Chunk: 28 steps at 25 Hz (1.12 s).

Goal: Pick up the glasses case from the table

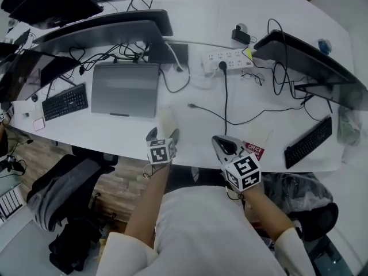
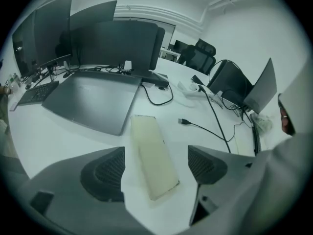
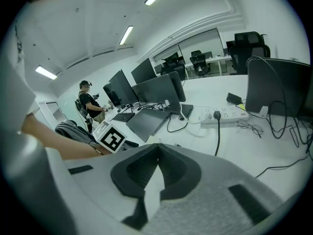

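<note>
Glasses case (image 2: 151, 155): one, cream, oblong, lying flat near the front edge of the tabletop (image 1: 190, 16), just beside the near right corner of the laptop (image 1: 125, 89). It sits between the jaws of the left tongs (image 2: 159, 166), which stand wide apart with a gap showing on each side (no contact visible). Judged a stiff, light shell with a smooth and possibly slippery face. The best hold is across the narrow width near mid-length, which the jaws already straddle; a firm but not crushing squeeze should do.

Other holdings, by size:
- Tabletop: one, white.
- Monitors (image 1: 305, 62): at least four (exact count unclear, some cut off at the edges).
- Laptop: one, grey, lid closed.
- Keyboards (image 1: 65, 101): three, black.
- Power strip (image 1: 227, 59): one, white, one black plug seated.
- Tongs: two. The right tongs (image 3: 157, 163) are closed on nothing, held off the front edge.
- Red booklet (image 1: 253, 149): one, by the right tongs.
- Spectacles (image 1: 253, 77): one pair, loose near the power strip.
- Loose cable end (image 1: 192, 104): one.
</note>
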Each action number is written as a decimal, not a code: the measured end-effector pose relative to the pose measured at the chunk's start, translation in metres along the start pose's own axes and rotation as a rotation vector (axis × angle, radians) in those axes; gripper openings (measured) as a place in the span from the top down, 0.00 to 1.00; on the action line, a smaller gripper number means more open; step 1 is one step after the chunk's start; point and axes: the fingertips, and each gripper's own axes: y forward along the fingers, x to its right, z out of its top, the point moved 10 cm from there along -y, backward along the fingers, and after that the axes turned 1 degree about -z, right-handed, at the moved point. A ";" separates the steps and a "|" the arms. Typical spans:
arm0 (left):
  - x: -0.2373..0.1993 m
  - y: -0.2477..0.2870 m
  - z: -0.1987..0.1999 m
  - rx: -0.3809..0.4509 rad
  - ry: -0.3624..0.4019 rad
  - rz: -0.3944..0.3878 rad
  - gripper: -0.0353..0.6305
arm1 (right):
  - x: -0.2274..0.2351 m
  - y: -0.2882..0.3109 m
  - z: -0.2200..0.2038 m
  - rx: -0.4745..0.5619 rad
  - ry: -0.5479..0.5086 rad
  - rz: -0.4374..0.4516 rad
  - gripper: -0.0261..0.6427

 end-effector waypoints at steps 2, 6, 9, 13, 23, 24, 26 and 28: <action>-0.002 0.010 -0.001 -0.025 -0.020 0.000 0.39 | -0.001 0.002 -0.002 -0.003 0.011 -0.012 0.96; -0.005 0.029 -0.008 -0.050 -0.021 0.036 0.39 | 0.000 0.003 -0.009 -0.014 0.033 -0.034 0.96; -0.005 0.038 -0.012 -0.063 -0.015 0.060 0.39 | 0.001 0.002 -0.013 -0.020 0.042 -0.047 0.96; -0.002 0.047 -0.017 -0.077 -0.016 0.106 0.39 | 0.001 0.003 -0.020 -0.031 0.056 -0.059 0.96; 0.000 0.057 -0.022 -0.081 -0.003 0.171 0.43 | 0.000 0.007 -0.029 -0.045 0.066 -0.064 0.96; -0.001 0.057 -0.022 -0.081 0.001 0.170 0.47 | 0.000 0.007 -0.029 -0.046 0.066 -0.064 0.96; -0.004 0.055 -0.022 -0.092 0.013 0.166 0.49 | -0.001 0.008 -0.028 -0.046 0.062 -0.062 0.96; -0.007 0.053 -0.023 -0.108 0.027 0.159 0.50 | -0.002 0.008 -0.027 -0.044 0.059 -0.061 0.96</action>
